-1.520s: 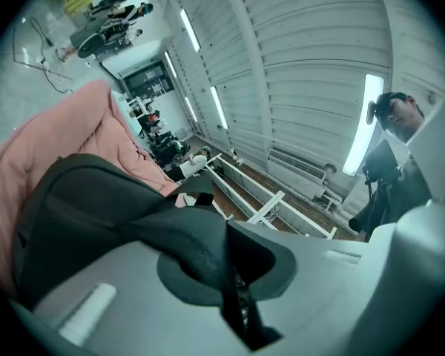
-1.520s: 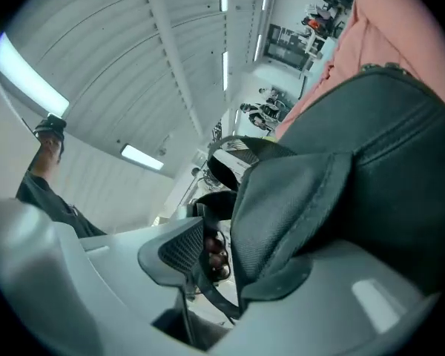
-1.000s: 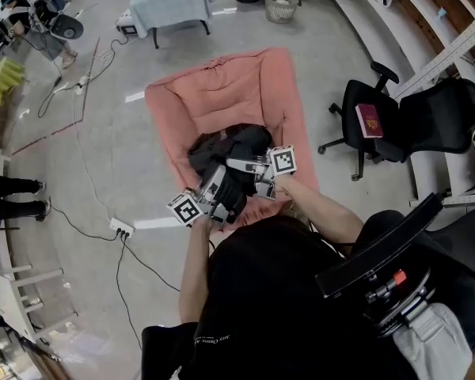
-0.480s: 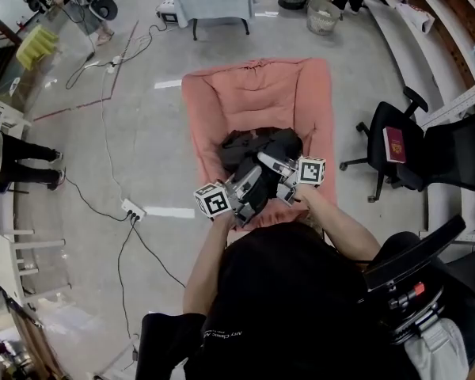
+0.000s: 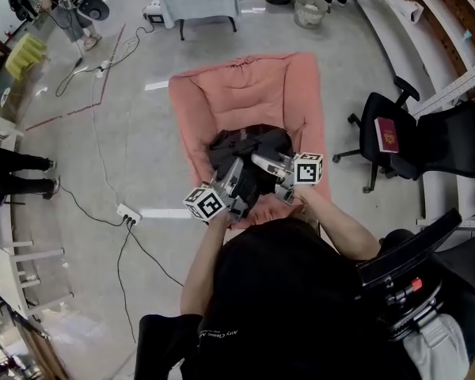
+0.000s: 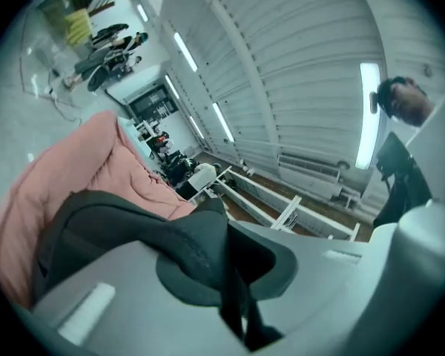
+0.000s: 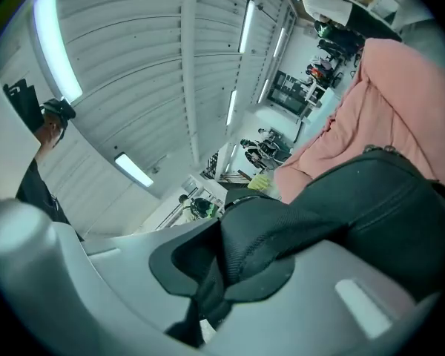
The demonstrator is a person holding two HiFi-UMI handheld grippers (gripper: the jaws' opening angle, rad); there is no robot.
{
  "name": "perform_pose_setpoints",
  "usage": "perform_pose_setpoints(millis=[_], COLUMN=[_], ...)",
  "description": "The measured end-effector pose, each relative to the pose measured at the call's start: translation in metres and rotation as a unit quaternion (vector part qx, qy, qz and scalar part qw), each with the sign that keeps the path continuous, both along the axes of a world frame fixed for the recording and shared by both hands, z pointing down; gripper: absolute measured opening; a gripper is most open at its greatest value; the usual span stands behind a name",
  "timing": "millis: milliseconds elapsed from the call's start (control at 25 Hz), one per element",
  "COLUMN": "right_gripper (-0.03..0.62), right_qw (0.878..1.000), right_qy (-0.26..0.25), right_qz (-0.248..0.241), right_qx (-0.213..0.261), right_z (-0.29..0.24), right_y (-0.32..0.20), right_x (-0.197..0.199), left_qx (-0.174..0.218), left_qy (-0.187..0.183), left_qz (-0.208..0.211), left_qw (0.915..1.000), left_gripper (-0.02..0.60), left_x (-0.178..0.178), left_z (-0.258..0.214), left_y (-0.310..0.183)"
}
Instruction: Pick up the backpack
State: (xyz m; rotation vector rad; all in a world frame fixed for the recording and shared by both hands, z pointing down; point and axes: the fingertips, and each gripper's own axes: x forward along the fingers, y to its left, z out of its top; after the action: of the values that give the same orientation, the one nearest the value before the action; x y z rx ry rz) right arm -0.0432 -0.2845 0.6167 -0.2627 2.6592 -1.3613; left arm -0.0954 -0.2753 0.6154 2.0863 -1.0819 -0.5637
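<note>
Backpack (image 5: 245, 158) is black and sits slumped on a big pink cushion (image 5: 245, 89) laid flat on the concrete floor, down at the end of the cushion nearest the person. Both tools are right on it. The left tool (image 5: 229, 187) comes in from the lower left, and in the left gripper view its jaws (image 6: 230, 273) are clamped onto a padded strap (image 6: 196, 239), with the fabric bunched up in the gap and the pack's body (image 6: 96, 221) off to the side against the pink. The right tool (image 5: 273, 169) comes in from the right. Its jaws have just been closing, and in the right gripper view (image 7: 222, 273) they're pinching a mesh strap (image 7: 271, 232) that runs back to the bag (image 7: 378, 199). Off to the right there's a black office chair (image 5: 435, 133) with a red booklet (image 5: 387, 134) on the seat, well apart from the cushion, plus a white power strip (image 5: 127, 212) on the floor to the left.
</note>
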Motion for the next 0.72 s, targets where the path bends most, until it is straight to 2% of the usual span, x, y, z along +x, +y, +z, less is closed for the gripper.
perform_pose_setpoints(millis=[120, 240, 320, 520, 720], right_gripper=[0.054, 0.054, 0.055, 0.055, 0.055], right_qw=[1.000, 1.000, 1.000, 0.999, 0.999], right_qy=[0.008, 0.008, 0.008, 0.010, 0.020], right_qz=[0.005, 0.014, 0.020, 0.032, 0.037], right_qx=[0.004, 0.008, 0.007, 0.002, 0.019], right_z=[0.004, 0.004, 0.005, 0.005, 0.005], right_y=[0.001, -0.004, -0.006, 0.000, 0.001], right_x=[0.004, 0.004, 0.002, 0.014, 0.010], left_qx=[-0.006, -0.009, -0.009, -0.002, 0.002], left_qy=[-0.094, -0.144, -0.159, -0.167, -0.214], left_qz=[-0.001, 0.004, 0.003, 0.015, 0.028], left_qw=[0.9956, 0.9896, 0.9873, 0.9858, 0.9765], left_gripper=[0.026, 0.026, 0.026, 0.026, 0.026], left_x=[0.007, 0.008, 0.006, 0.020, 0.021], left_z=[0.010, 0.014, 0.015, 0.017, 0.024], left_y=[-0.007, -0.014, -0.015, -0.010, -0.005])
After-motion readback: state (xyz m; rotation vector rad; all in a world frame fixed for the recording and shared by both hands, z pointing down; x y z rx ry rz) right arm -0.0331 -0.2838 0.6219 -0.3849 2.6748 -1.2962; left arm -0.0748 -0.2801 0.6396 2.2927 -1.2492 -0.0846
